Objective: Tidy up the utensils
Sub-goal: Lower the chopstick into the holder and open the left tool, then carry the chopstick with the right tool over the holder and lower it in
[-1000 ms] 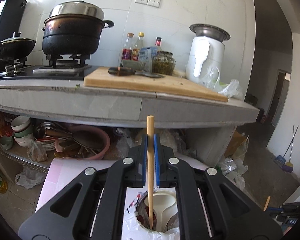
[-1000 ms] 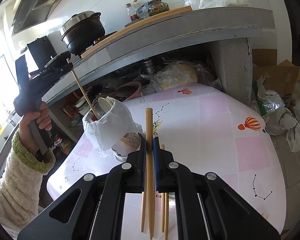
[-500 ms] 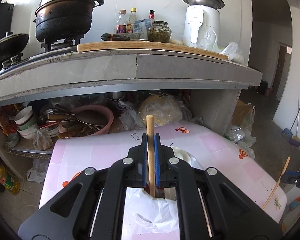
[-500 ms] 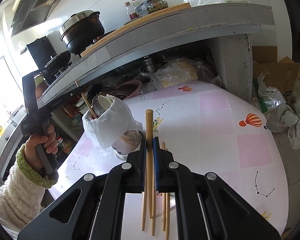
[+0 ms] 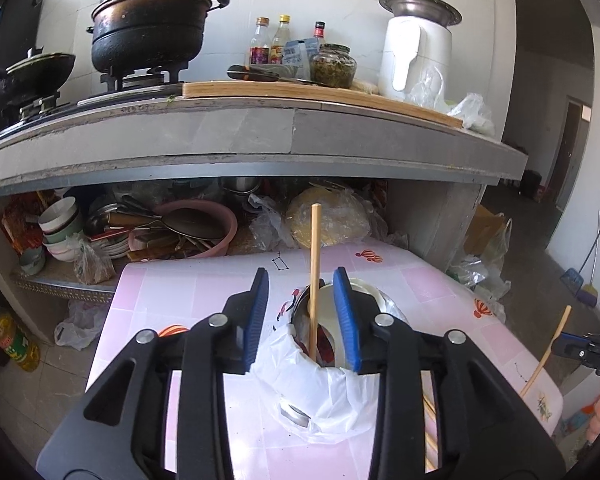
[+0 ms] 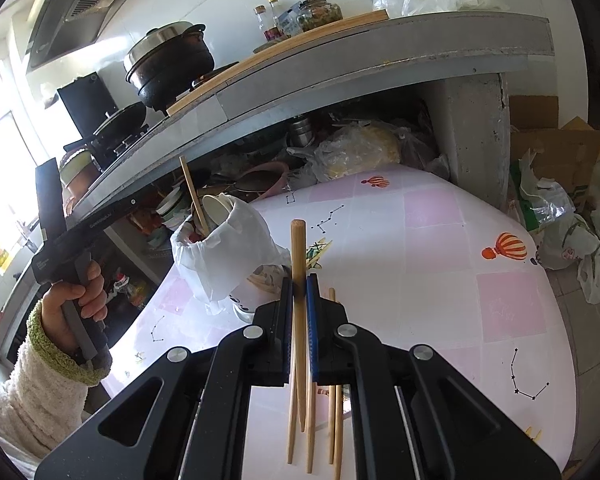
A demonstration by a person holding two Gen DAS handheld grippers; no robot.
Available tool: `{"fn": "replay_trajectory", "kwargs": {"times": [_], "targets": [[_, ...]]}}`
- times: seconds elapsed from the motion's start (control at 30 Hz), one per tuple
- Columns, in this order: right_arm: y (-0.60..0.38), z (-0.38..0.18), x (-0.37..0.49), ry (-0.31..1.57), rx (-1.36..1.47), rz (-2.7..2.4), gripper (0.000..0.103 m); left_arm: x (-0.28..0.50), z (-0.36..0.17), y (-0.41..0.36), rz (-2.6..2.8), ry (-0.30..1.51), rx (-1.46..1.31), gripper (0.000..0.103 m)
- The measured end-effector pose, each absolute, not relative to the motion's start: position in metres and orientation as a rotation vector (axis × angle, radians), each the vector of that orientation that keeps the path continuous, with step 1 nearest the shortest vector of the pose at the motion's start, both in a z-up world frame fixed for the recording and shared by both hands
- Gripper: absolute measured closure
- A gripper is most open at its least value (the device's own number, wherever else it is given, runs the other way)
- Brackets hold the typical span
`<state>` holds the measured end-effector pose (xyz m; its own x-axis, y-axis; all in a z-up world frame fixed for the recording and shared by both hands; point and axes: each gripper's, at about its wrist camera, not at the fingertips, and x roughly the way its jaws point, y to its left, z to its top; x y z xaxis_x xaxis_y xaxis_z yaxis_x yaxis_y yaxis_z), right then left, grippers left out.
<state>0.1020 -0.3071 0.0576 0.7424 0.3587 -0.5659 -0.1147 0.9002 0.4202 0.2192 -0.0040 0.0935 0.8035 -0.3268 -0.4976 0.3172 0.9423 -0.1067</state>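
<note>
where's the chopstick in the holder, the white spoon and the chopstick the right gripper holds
chopstick in the holder point(image 5: 314, 264): left wrist view, mid shaft.
white spoon point(image 6: 214, 209): right wrist view, bowl.
clamped chopstick point(image 6: 299, 252): right wrist view, upper shaft.

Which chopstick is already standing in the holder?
The chopstick between the left tool's just-opened jaws: its lower end sits in the bag-wrapped holder. The right tool clamps another; the rest lie flat on the table.

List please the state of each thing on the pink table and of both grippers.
Left gripper: jaws just opened, pads clear of the chopstick.
Wooden chopstick: standing in the holder, released.
Bag-wrapped utensil holder: upright, holds a white spoon.
Right gripper: shut on a second chopstick.
Loose chopsticks: lying on the table.
</note>
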Motion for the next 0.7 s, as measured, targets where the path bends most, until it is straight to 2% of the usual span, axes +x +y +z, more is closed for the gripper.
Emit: {"fn": "replay_trajectory", "kwargs": {"times": [0.27,0.53,0.7], "targets": [[-0.292,0.112,0.133,0.564,0.364,0.399,0.096,0.19,0.096,0.024,-0.343,0.516,-0.089,0.06],[-0.263,0.178,0.193,0.421,0.343,0.491,0.096,0.154,0.085,0.049,-0.317,0.514,-0.129,0.055],[-0.239,0.186,0.225,0.389,0.299,0.475,0.096,0.144,0.079,0.061,-0.284,0.519,-0.123,0.053]]}}
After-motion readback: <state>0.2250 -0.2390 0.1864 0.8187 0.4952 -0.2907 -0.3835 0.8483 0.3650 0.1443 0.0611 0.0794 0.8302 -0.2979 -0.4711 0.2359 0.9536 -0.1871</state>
